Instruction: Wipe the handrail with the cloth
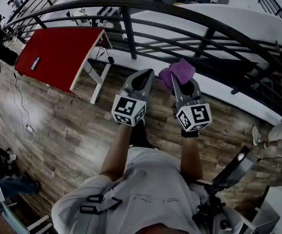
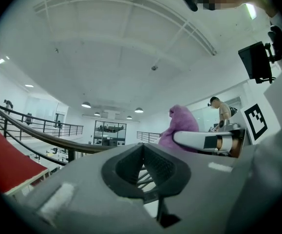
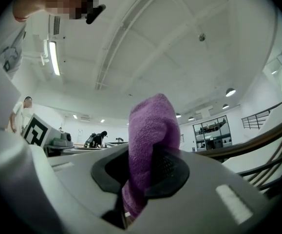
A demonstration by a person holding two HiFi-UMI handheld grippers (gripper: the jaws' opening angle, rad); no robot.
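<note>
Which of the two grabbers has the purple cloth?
The right gripper: its jaws pinch the purple cloth, which sticks out past them. The left gripper beside it has its jaws together on nothing.

Workshop hall, mezzanine handrail point(image 1: 131, 3), red table point(image 1: 58, 50), ceiling lights point(image 2: 86, 105)

Head view looks steeply down on the handrail point(image 1: 179, 12), gripper views face up at the ceiling point(image 2: 131, 57), all share the cloth point(image 1: 179, 71)
</note>
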